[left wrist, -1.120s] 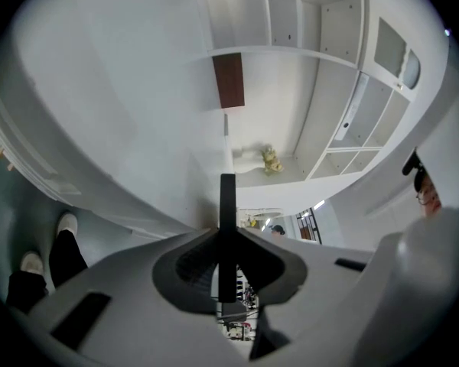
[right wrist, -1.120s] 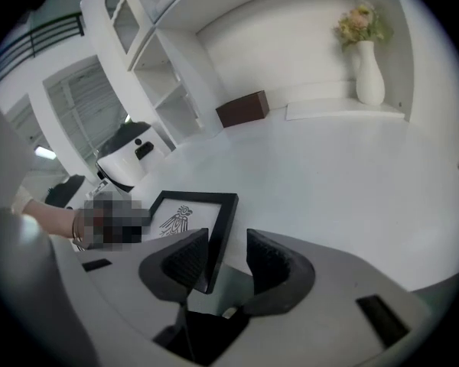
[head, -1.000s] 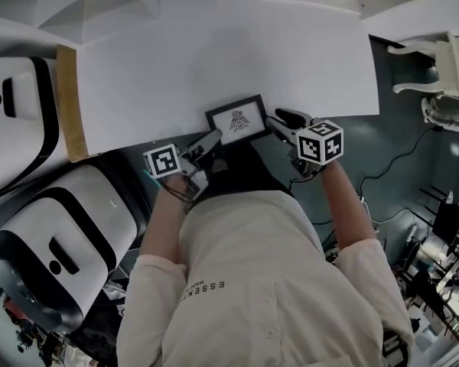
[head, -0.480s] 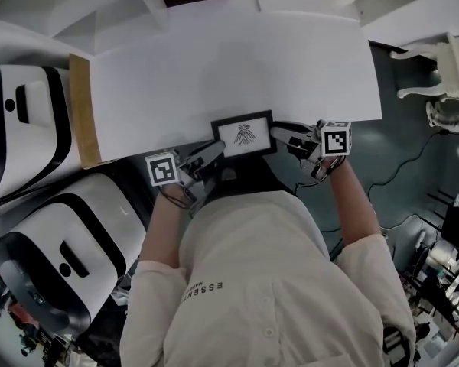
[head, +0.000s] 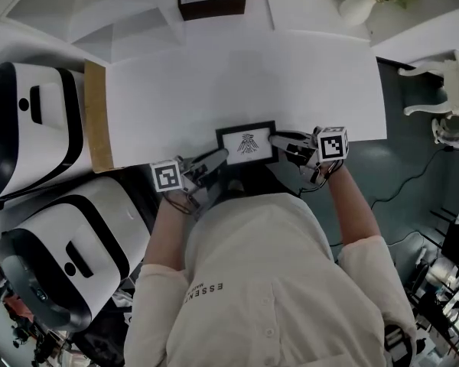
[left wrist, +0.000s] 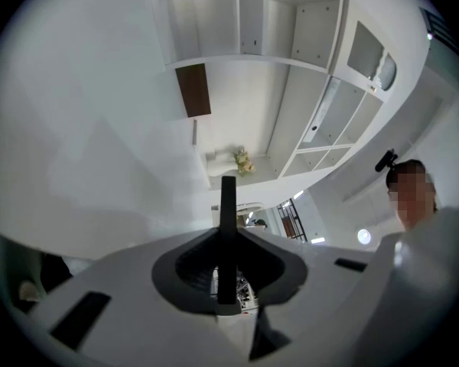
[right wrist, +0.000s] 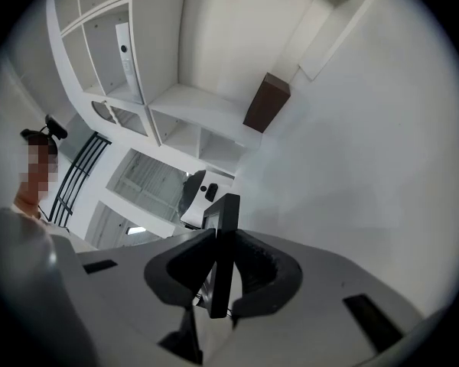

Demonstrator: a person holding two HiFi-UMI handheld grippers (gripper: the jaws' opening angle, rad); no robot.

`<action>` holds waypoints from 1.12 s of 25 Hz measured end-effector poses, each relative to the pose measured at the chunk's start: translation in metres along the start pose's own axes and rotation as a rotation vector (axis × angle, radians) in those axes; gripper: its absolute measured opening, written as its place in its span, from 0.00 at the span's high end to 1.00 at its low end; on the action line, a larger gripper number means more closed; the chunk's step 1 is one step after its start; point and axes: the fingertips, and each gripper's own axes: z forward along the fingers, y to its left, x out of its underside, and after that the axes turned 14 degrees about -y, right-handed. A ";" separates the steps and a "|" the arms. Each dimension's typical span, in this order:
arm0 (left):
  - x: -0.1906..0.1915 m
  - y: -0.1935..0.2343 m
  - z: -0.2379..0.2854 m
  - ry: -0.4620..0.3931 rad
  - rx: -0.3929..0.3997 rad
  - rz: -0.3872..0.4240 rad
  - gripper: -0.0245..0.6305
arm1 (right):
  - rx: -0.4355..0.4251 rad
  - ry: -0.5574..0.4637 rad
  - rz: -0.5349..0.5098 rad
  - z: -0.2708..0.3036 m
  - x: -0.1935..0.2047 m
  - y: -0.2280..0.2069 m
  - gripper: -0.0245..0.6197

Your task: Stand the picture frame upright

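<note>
Clamping the frame [head: 246, 143] by its left end in the left claw [head: 214, 159] and closing the right claw [head: 279, 140] on its right end, long axis lying crosswise between them at the tabletop [head: 237, 82] edge

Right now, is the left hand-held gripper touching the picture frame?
Touching. The left gripper view shows the left hand-held gripper with its jaws closed on the picture frame at its dark edge, no gap.

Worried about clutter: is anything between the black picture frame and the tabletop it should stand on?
Nothing visible. The black rectangular picture frame is at the bare near edge of the white tabletop, left tongs gripping it, right tongs closing on it.
</note>
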 end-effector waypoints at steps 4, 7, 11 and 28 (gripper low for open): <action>-0.027 -0.003 0.005 -0.014 -0.017 0.104 0.85 | -0.011 0.041 -0.031 0.015 -0.024 0.007 0.83; -0.047 -0.016 0.013 -0.047 0.000 0.132 0.85 | -0.035 0.056 -0.072 0.029 -0.045 0.012 0.83; -0.076 -0.026 0.024 -0.084 -0.013 0.196 0.85 | -0.084 0.062 -0.145 0.047 -0.077 0.021 0.83; -0.195 -0.013 0.019 -0.030 -0.109 0.446 0.85 | 0.013 0.057 -0.377 0.149 -0.132 0.022 0.83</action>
